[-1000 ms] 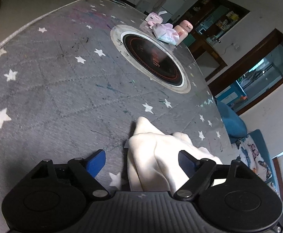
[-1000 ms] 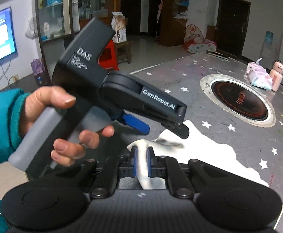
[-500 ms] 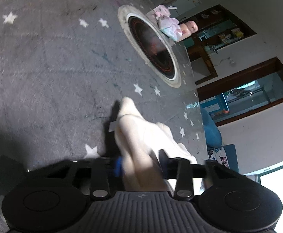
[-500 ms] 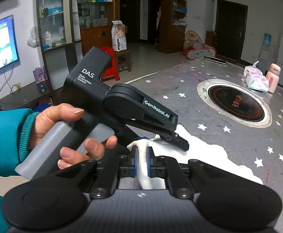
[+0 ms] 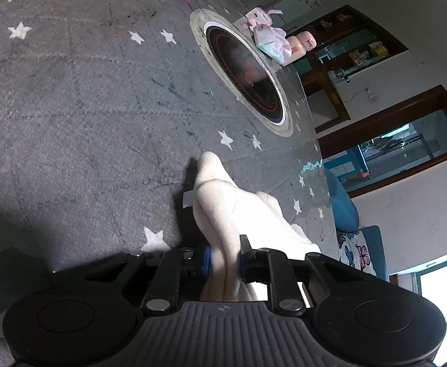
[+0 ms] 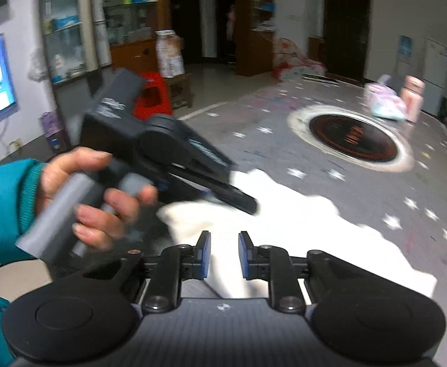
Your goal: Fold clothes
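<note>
A cream garment [image 5: 220, 202] lies bunched on the grey star-patterned table [image 5: 70, 107]. My left gripper [image 5: 223, 260] has a thick fold of it squeezed between its blue pads, and its jaws are still closing. From the right wrist view, a hand [image 6: 79, 183] in a teal sleeve holds that left gripper [image 6: 238, 200] low over the garment [image 6: 300, 220]. My right gripper [image 6: 224, 255] is opening. Its pads stand apart with the cloth in the gap, and they do not press on it.
A round black induction hob [image 5: 248, 73] is set into the table beyond the garment. A pink tissue pack [image 5: 272, 42] and a pink bottle [image 5: 303, 41] stand past it. Behind are a blue seat [image 5: 343, 205], a red stool [image 6: 153, 98], shelves and doorways.
My left gripper went from wide open to shut on the garment's fold and rolled a little. My right gripper, shut on the cloth before, has parted its pads and shifted sideways; its view is blurred.
</note>
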A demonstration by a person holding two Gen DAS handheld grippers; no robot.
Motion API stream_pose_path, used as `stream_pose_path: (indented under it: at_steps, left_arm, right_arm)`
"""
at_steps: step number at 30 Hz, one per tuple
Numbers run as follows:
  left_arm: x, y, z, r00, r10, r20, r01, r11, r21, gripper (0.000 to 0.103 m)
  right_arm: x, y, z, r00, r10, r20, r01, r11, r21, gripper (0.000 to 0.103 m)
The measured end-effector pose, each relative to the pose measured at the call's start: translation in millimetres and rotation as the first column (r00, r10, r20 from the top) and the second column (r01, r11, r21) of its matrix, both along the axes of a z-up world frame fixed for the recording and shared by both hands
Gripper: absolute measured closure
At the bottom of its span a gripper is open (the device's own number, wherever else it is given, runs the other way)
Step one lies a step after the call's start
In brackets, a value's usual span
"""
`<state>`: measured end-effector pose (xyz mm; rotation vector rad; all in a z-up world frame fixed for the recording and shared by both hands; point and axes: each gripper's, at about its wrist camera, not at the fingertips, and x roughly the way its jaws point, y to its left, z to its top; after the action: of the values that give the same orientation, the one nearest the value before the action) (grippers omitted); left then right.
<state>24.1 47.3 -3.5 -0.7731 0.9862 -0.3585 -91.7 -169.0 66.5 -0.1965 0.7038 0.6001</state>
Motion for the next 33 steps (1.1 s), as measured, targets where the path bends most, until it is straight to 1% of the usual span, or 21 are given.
stream_pose_path:
  at_steps: [3, 5, 6, 7, 8, 12, 13, 15, 16, 20, 23, 27, 28, 30, 31, 32, 33]
  left_arm:
    - [-0.4, -0.8, 1.1, 1.000, -0.002, 0.011, 0.002, 1.000, 0.015, 0.084]
    - [-0.4, -1.4, 1.7, 1.000, -0.003, 0.016, 0.003, 1.000, 0.024, 0.084]
    - [-0.2, -1.5, 2.0, 1.000, -0.004, 0.017, 0.003, 1.000, 0.027, 0.084]
    - [0.2, -1.6, 2.3, 1.000, -0.004, 0.018, 0.003, 1.000, 0.031, 0.084]
    - [0.6, -1.6, 2.7, 1.000, -0.003, 0.019, 0.002, 0.999, 0.035, 0.084]
    - [1.8, -1.4, 3.6, 1.000, -0.001, 0.024, 0.000, 0.999, 0.047, 0.084]
    - [2.0, -1.5, 3.8, 1.000, -0.002, 0.026, 0.001, 0.999, 0.050, 0.084]
    - [2.1, -2.0, 4.1, 1.000, -0.005, 0.029, 0.003, 0.998, 0.057, 0.084]
    - [2.1, -2.2, 4.2, 1.000, -0.006, 0.030, 0.004, 0.998, 0.059, 0.084]
    - [2.8, -3.1, 5.0, 0.999, -0.008, 0.033, 0.006, 0.998, 0.069, 0.084]
    - [4.2, -3.4, 5.7, 0.999, -0.014, 0.037, 0.012, 0.997, 0.076, 0.084]
    - [6.6, -4.0, 6.2, 0.999, -0.019, 0.043, 0.015, 0.996, 0.085, 0.084]
    - [7.1, -3.9, 6.0, 0.999, -0.019, 0.043, 0.015, 0.996, 0.085, 0.084]
    - [7.3, -3.7, 5.7, 0.999, -0.021, 0.045, 0.017, 0.996, 0.085, 0.084]
    - [7.5, -3.7, 5.7, 0.999, -0.022, 0.046, 0.018, 0.996, 0.086, 0.084]
    - [7.7, -3.9, 5.9, 0.999, -0.024, 0.047, 0.020, 0.996, 0.089, 0.084]
    - [7.8, -4.5, 6.5, 0.999, -0.025, 0.048, 0.021, 0.995, 0.093, 0.084]
  right_arm:
    - [3.0, -26.5, -5.3, 0.996, -0.086, -0.011, 0.086, 0.996, -0.013, 0.082]
    - [5.8, -48.4, -10.2, 0.987, -0.157, -0.018, 0.157, 0.987, -0.020, 0.080]
    - [6.9, -58.1, -12.3, 0.982, -0.189, -0.021, 0.188, 0.982, -0.023, 0.077]
    - [8.1, -67.5, -14.6, 0.975, -0.219, -0.024, 0.219, 0.975, -0.026, 0.072]
    - [9.3, -76.9, -17.1, 0.968, -0.249, -0.027, 0.249, 0.968, -0.029, 0.071]
    - [15.1, -111.7, -28.3, 0.929, -0.367, -0.050, 0.365, 0.930, -0.040, 0.069]
    - [16.4, -118.5, -30.9, 0.919, -0.390, -0.059, 0.388, 0.921, -0.033, 0.067]
    - [18.7, -133.2, -36.5, 0.898, -0.432, -0.083, 0.433, 0.901, -0.008, 0.059]
    - [19.5, -139.9, -38.3, 0.889, -0.448, -0.095, 0.451, 0.892, 0.011, 0.057]
    - [22.4, -153.2, -39.2, 0.873, -0.474, -0.118, 0.484, 0.870, 0.089, 0.056]
    - [27.3, -165.4, -40.2, 0.852, -0.497, -0.164, 0.520, 0.838, 0.163, 0.056]
    - [35.9, -175.5, -45.2, 0.833, -0.518, -0.196, 0.550, 0.815, 0.183, 0.059]
    - [38.6, -176.6, -47.6, 0.831, -0.516, -0.209, 0.552, 0.812, 0.190, 0.065]
    - [42.2, -175.8, -52.1, 0.826, -0.518, -0.222, 0.558, 0.806, 0.199, 0.070]
    - [42.5, -175.3, -53.6, 0.825, -0.521, -0.218, 0.561, 0.802, 0.204, 0.077]
    - [42.9, -174.4, -54.9, 0.825, -0.522, -0.219, 0.562, 0.799, 0.212, 0.080]
    - [42.6, -173.1, -54.9, 0.825, -0.522, -0.219, 0.563, 0.797, 0.220, 0.088]
